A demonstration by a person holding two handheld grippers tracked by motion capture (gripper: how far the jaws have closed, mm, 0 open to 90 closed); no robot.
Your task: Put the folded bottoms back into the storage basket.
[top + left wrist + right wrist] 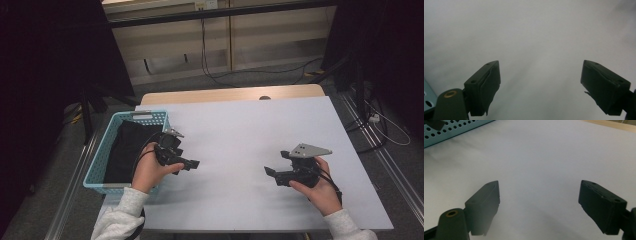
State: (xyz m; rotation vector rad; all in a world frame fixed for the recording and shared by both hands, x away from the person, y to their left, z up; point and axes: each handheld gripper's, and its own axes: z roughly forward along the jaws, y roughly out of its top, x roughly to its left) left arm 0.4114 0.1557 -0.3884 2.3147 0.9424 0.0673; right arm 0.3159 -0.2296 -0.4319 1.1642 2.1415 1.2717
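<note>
Both hand-held grippers [192, 163] [270, 171] low, seemingly level, agape.

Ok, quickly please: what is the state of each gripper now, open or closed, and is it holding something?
Left gripper: open, holding nothing, above the white table.
Right gripper: open, holding nothing.
</note>
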